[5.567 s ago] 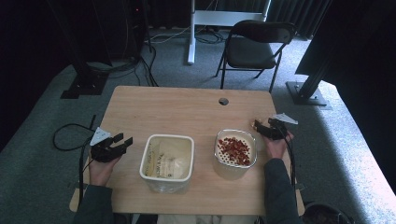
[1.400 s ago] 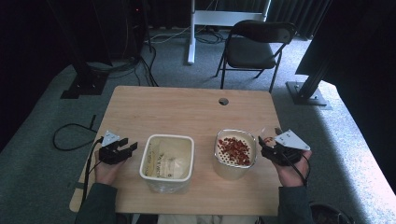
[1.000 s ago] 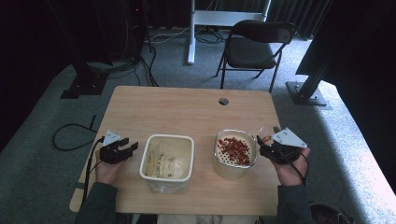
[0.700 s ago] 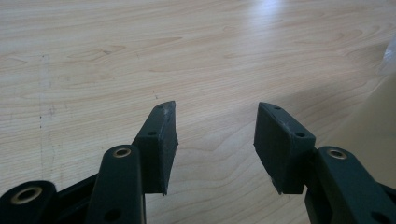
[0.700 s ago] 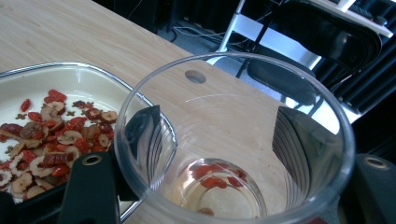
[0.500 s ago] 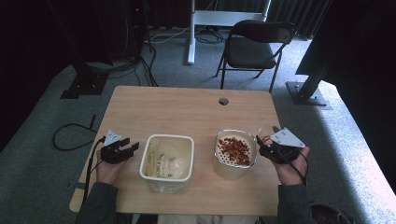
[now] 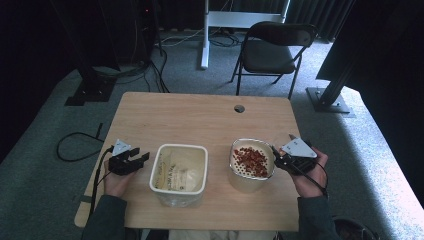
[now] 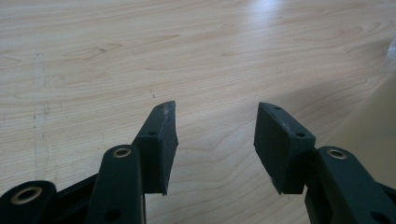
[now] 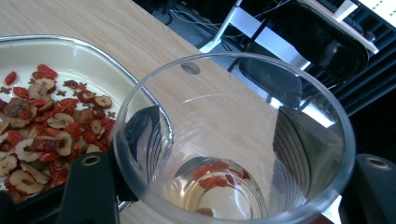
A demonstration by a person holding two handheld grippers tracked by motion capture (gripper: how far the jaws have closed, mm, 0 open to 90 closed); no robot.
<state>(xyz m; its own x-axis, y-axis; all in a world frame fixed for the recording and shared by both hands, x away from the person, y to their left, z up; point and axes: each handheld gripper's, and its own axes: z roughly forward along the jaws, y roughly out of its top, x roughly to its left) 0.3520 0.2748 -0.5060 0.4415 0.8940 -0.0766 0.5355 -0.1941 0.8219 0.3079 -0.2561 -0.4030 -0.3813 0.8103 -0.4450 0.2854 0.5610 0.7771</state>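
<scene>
The right gripper (image 9: 233,186) clamps a clear cup (image 9: 233,140), its jaws blurred behind the wall; a few red pieces lie at its bottom. Beside it, the bowl (image 9: 93,46) of dried fruit is cut off. The left gripper (image 8: 215,140) stands apart over bare table (image 8: 140,46).

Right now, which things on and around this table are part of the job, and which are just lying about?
In the job:
- clear plastic cup, held in the right gripper
- bowl of dried red fruit slices
- white tub
- left gripper, open over the table

Lying about:
- folding chair
- floor cable
</scene>
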